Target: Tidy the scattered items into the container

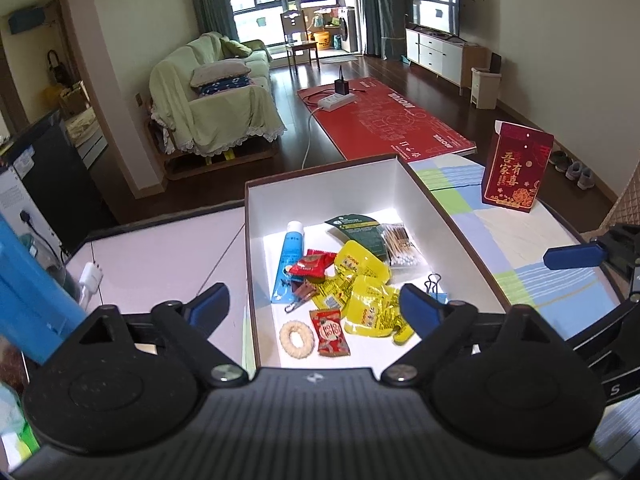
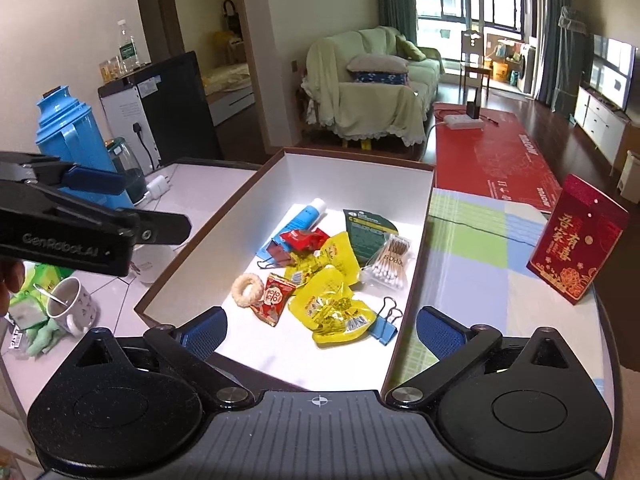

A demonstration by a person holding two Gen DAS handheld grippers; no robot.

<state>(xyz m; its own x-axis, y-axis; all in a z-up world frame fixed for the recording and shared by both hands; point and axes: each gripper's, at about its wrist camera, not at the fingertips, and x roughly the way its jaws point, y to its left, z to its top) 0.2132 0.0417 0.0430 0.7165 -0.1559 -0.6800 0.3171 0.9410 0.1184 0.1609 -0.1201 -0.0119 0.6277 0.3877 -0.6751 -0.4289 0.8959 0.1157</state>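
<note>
Now your left gripper and right gripper hover spread wide, empty, above the box; inside, the blue tube lies lengthwise, white cap toward the far wall.

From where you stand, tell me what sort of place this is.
Most likely a lived-in home, an open living and dining room. A covered sofa faces a television on a white cabinet, and the box being filled sits on a household table beside a mug.

Items piled in box; right hand-held gripper empty.
</note>
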